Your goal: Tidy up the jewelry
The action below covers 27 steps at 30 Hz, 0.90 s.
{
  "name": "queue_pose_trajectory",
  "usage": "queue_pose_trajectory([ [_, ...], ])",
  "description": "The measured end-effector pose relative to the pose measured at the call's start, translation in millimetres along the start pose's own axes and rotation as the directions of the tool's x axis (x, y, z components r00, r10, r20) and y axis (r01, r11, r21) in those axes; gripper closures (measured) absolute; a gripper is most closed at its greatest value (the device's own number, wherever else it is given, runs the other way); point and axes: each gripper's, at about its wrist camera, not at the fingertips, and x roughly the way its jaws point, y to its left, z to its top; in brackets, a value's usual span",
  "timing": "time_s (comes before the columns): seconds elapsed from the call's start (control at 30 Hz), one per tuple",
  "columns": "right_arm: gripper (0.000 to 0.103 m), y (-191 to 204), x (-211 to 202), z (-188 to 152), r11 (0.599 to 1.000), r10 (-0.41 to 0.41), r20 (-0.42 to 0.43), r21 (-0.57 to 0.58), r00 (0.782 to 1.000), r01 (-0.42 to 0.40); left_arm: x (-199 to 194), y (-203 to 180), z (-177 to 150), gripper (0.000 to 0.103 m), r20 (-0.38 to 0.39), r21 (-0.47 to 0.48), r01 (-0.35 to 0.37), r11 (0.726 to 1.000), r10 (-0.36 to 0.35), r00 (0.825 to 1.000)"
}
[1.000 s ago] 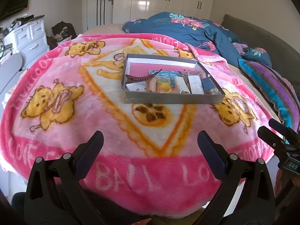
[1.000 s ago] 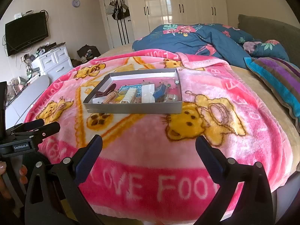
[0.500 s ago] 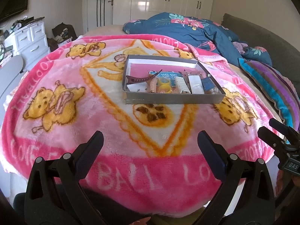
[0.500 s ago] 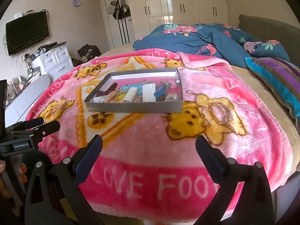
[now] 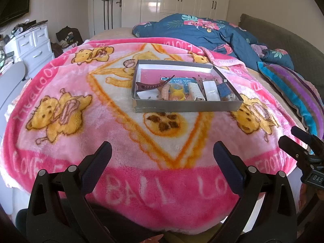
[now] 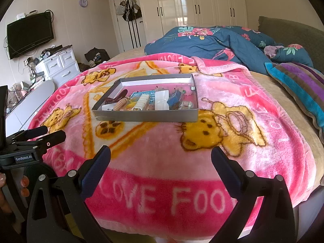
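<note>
- My left gripper (image 5: pixel 162 154) — fingers spread wide, nothing between them, hanging over the near edge of the bed, well short of the tray.
- My right gripper (image 6: pixel 161 156) — likewise wide open and empty, off to the right of the left one, also near the bed's front edge.
- Grey tray (image 5: pixel 188 107) — shallow, rectangular, resting flat on the pink bear blanket (image 5: pixel 81 141) about mid-bed, apart from both my grippers.
- Tray contents, crowded toward its near side: a dark brown hair claw (image 5: pixel 150 85) at the left, a ridged tan piece (image 5: pixel 165 93) beside it, something yellow (image 5: pixel 177 93), two white oblong pieces (image 5: pixel 210 91), a small blue item (image 5: pixel 223 90). I cannot make out finer jewelry.
- Far side of the tray — bare pink floor.
- Behind: blue floral duvet (image 6: pixel 212 40), striped pillow (image 6: pixel 299 87) to the right.
</note>
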Motion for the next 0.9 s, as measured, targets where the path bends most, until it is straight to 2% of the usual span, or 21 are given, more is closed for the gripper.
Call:
queue_pose_trajectory([
  [0.9, 0.004, 1.1, -0.3, -0.3, 1.0, -0.001, 0.001, -0.002, 1.0, 0.001, -0.8, 0.5, -0.9, 0.009, -0.008, 0.006, -0.006, 1.0, 0.006, 1.0],
])
